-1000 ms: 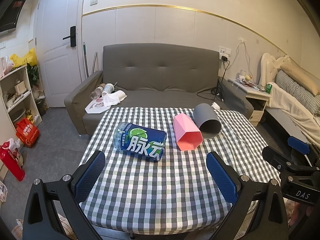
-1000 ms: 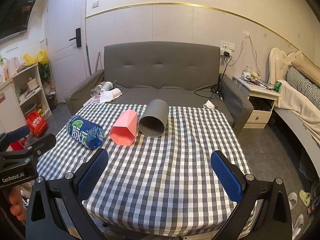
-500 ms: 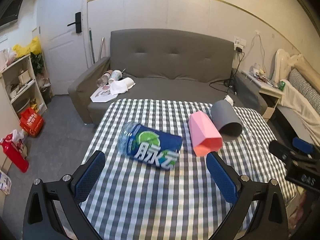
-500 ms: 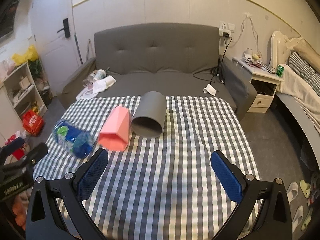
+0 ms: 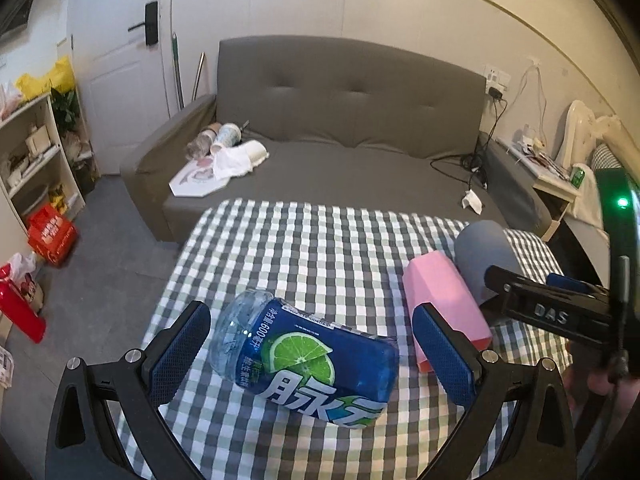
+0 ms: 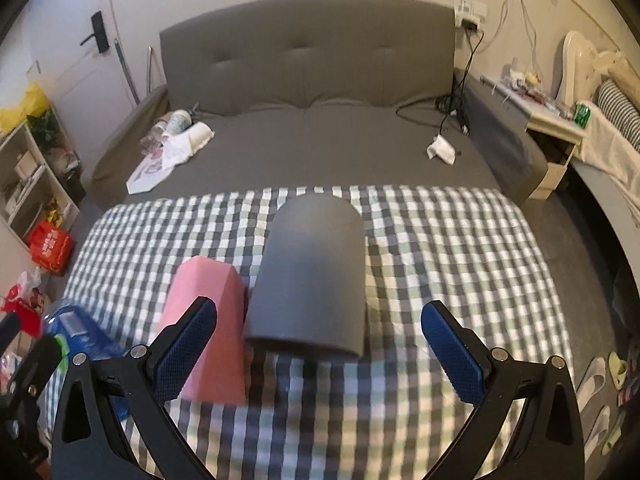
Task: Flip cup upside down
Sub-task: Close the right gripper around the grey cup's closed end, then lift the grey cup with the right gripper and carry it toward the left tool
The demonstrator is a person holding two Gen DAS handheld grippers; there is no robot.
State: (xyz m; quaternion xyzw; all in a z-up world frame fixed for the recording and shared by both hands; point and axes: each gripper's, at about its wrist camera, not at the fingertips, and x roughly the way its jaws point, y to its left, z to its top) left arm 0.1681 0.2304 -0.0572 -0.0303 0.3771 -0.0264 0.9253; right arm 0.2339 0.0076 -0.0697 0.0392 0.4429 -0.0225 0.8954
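The left tongs are hanging open over the checked surface, their blue pads flanking a blue bottle lying on its side. Just right of the right pad, a pink cup is lying beside a gray cup, with the right tongs reaching in beyond.

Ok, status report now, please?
Left gripper open at blue bottle. Right gripper open at grey cup, lying sideways. Pink cup beside it.
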